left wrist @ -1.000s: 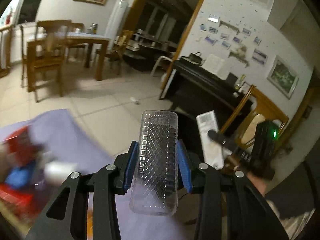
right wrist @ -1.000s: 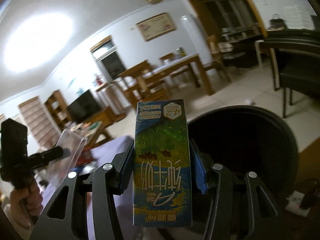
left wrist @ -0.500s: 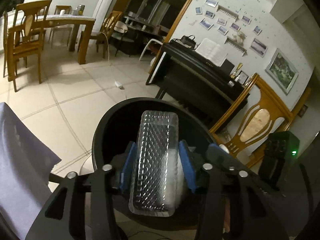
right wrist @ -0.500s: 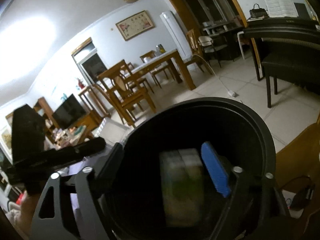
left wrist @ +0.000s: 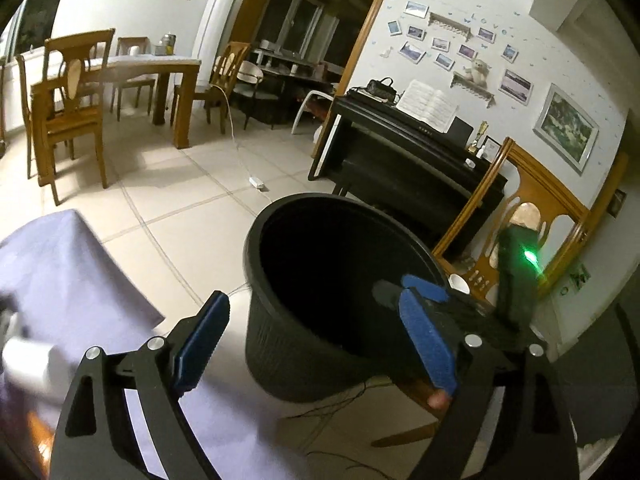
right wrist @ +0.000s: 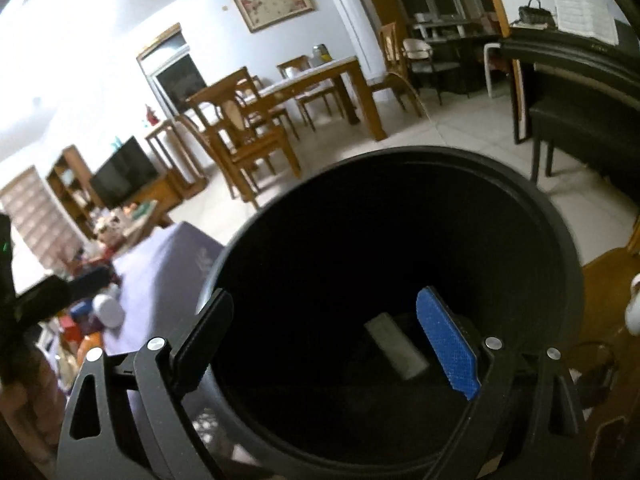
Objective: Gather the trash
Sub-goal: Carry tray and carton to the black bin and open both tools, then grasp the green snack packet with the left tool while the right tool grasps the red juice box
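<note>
A round black bin stands on the tiled floor beside a table covered in purple cloth. My left gripper hovers just short of the bin's near rim; its jaws are opening and nothing is between them. My right gripper hangs over the bin's mouth, jaws opening and empty too. A pale oblong piece of trash lies deep inside the bin. More trash lies blurred on the cloth at the left.
A wooden chair and a black piano stand behind the bin. A white cable and plug lie on the floor tiles. A dining table with chairs stands further back. Thin wires trail on the floor by the bin's base.
The left gripper let go of a clear plastic tray and the right let go of a drink carton over the bin. Both sets of jaws have spread wide, and both hands sank toward the bin.
</note>
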Tool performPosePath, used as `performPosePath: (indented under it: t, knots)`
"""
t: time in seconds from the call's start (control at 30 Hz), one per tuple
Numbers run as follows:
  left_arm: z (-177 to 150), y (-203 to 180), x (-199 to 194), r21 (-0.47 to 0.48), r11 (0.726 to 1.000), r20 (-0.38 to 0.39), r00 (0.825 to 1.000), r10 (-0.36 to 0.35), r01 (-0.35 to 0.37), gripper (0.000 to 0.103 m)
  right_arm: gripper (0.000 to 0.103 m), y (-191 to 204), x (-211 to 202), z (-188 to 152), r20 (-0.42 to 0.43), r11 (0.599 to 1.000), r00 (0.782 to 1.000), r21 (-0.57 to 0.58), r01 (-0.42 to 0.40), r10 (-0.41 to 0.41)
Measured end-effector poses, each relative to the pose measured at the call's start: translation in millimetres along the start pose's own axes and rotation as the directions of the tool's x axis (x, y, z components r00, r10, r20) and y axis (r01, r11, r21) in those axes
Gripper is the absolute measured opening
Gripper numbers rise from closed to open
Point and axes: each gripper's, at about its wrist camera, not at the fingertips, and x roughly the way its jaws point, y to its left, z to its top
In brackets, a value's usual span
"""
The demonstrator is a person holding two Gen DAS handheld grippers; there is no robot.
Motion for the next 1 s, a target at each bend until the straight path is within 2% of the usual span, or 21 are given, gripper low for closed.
performPosePath:
  t: [0.07,0.1,0.17,0.23,0.37,0.47,0.53,0.6,0.7,0.8,0.9,0.93,1.0]
  knots:
    - [-8.2,3.3,-21.2,-0.005,1.000,0.012,1.000,0.014,-0.014,0.086,0.092,0.5,27.2,-3.9,-0.103,0.999,0.994,0.044,-0.025,0.030]
    - [-12.6,6.2,-30.3,-0.008,1.000,0.014,1.000,0.019,-0.018,0.086,0.092,3.7,33.3,-6.9,-0.111,0.997,0.993,0.068,-0.043,0.051]
    - [-25.3,17.9,-59.0,-0.013,0.999,0.031,0.998,0.048,-0.048,0.086,0.092,15.4,35.0,-7.0,-0.065,0.995,0.995,0.075,-0.073,0.078]
    - [-33.8,26.8,-80.3,-0.017,0.997,0.047,0.996,0.080,-0.079,0.086,0.092,28.3,38.3,-6.9,-0.019,0.994,0.999,0.100,-0.033,0.035]
    - [-52.7,63.0,-128.8,-0.060,0.981,0.080,0.979,0.187,-0.182,0.086,0.092,50.7,53.7,-8.0,-0.022,0.991,0.999,0.129,-0.037,0.040]
    - [-65.4,93.3,-162.4,-0.121,0.965,0.099,0.965,0.243,-0.231,0.086,0.092,57.8,51.5,-8.4,0.082,0.979,0.996,0.196,-0.061,0.045]
    - [-75.0,116.5,-183.3,-0.165,0.946,0.104,0.949,0.299,-0.280,0.088,0.092,65.9,51.7,-10.6,0.109,0.980,0.994,0.193,-0.047,0.026]
    - [-84.2,143.3,-200.2,-0.216,0.909,0.097,0.919,0.382,-0.355,0.092,0.092,74.3,52.5,-15.4,0.112,0.978,0.992,0.195,-0.072,0.050]
    - [-96.8,168.5,-212.4,-0.266,0.866,0.058,0.890,0.453,-0.423,0.092,0.092,94.2,54.2,-21.5,0.118,0.981,0.990,0.168,-0.100,0.080]
    - [-108.2,188.8,-211.0,-0.284,0.832,-0.011,0.869,0.495,-0.477,0.092,0.095,104.9,65.3,-23.6,0.073,0.965,0.990,0.222,-0.137,0.124]
    - [-116.2,201.5,-204.3,-0.283,0.823,-0.057,0.865,0.498,-0.492,0.092,0.098,118.3,80.8,-28.8,-0.055,0.962,0.986,0.233,-0.142,0.159]
    - [-117.8,205.6,-200.3,-0.278,0.820,-0.075,0.863,0.500,-0.500,0.092,0.098,120.0,81.0,-30.2,-0.076,0.959,0.981,0.236,-0.155,0.178]
    - [-119.2,213.3,-190.3,-0.270,0.817,-0.112,0.859,0.499,-0.510,0.092,0.098,130.8,75.8,-32.3,-0.105,0.975,0.982,0.178,-0.135,0.156]
